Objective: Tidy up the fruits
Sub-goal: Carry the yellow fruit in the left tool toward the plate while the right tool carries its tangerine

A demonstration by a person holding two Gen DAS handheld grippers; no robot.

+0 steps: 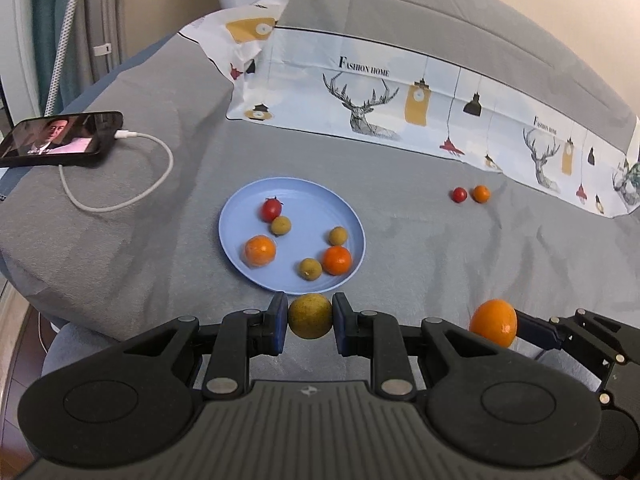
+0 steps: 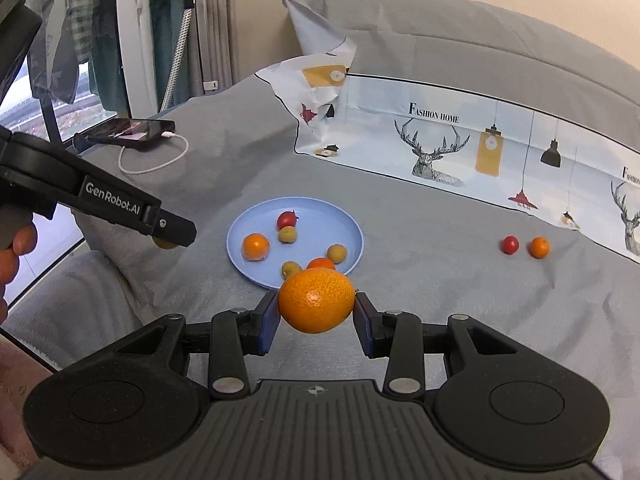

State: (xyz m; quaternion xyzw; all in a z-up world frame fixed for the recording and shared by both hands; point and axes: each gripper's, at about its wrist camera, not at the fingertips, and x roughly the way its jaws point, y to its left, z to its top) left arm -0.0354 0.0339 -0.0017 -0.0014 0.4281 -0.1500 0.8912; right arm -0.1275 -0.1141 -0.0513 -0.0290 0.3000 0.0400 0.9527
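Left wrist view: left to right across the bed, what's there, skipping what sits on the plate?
Phone → charging cable → blue plate → cherry tomato → small orange.

Both grippers (image 1: 310, 318) (image 2: 316, 312) clamped, side by side

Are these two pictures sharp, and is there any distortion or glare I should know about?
Left wrist view: strong fisheye bending, dark corners, the plate sharp, no glare. Right wrist view: same bending; the orange in the right gripper is sharp, bright daylight at the window.
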